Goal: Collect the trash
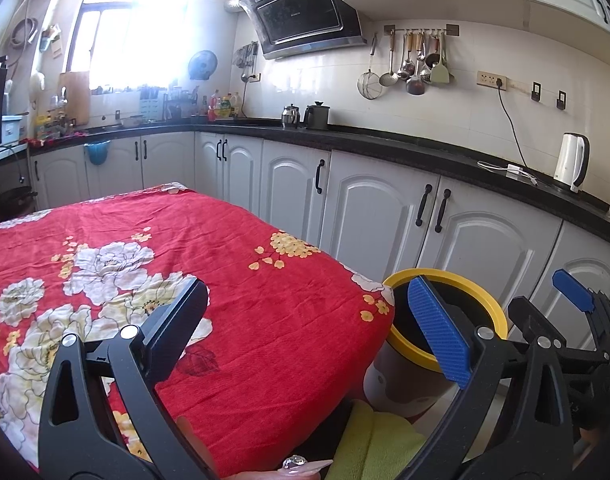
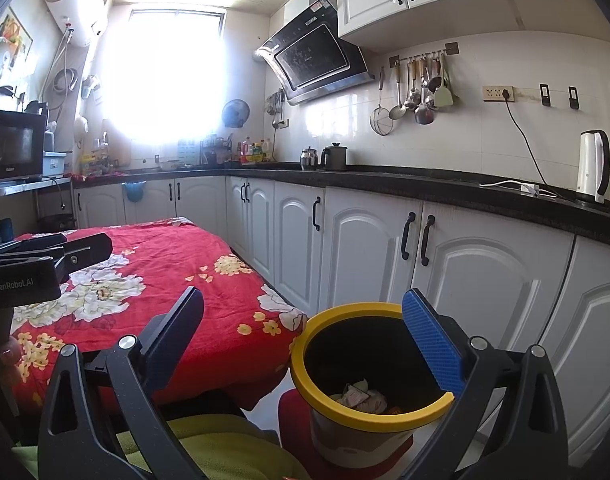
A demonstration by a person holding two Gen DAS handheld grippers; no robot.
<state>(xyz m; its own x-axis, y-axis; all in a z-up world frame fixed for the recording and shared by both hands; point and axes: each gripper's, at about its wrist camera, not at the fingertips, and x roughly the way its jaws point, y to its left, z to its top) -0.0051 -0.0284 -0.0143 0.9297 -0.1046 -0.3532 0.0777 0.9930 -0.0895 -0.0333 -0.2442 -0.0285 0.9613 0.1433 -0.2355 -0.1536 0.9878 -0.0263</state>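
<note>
1. Two grippers in view, both with fingers spread wide and nothing between them: left gripper (image 1: 309, 332), right gripper (image 2: 313, 336).
2. Task item: yellow-rimmed bin (image 2: 369, 384), standing on the floor just beside the corner of the tabletop (image 2: 209, 292), which is draped in a red floral cloth (image 1: 209, 248).
3. Right wrist view looks down into the bin: crumpled wrappers (image 2: 359, 396) lie at the bottom against the dark inner wall. The bin sits on something red (image 2: 293, 408) at its base; what it is cannot be told.
4. Left wrist view shows the same bin (image 1: 465, 284) only from the side, partly behind the blue pad of the left gripper's finger (image 1: 439, 332); its contents are hidden there.
5. Left wrist view also catches the right gripper (image 1: 577, 308) at the far right edge, beyond the bin. Right wrist view shows the left gripper's black body (image 2: 37, 268) at the left edge, over the cloth.
6. Cloth surface in both views carries no loose items.
7. Yellow-green fabric (image 2: 209, 444) fills the bottom foreground. A fingertip with a jewelled nail (image 1: 301, 465) shows only in the left wrist view.
8. Background, both views: white cabinets (image 2: 369, 248), dark counter, white kettle (image 2: 593, 166).
</note>
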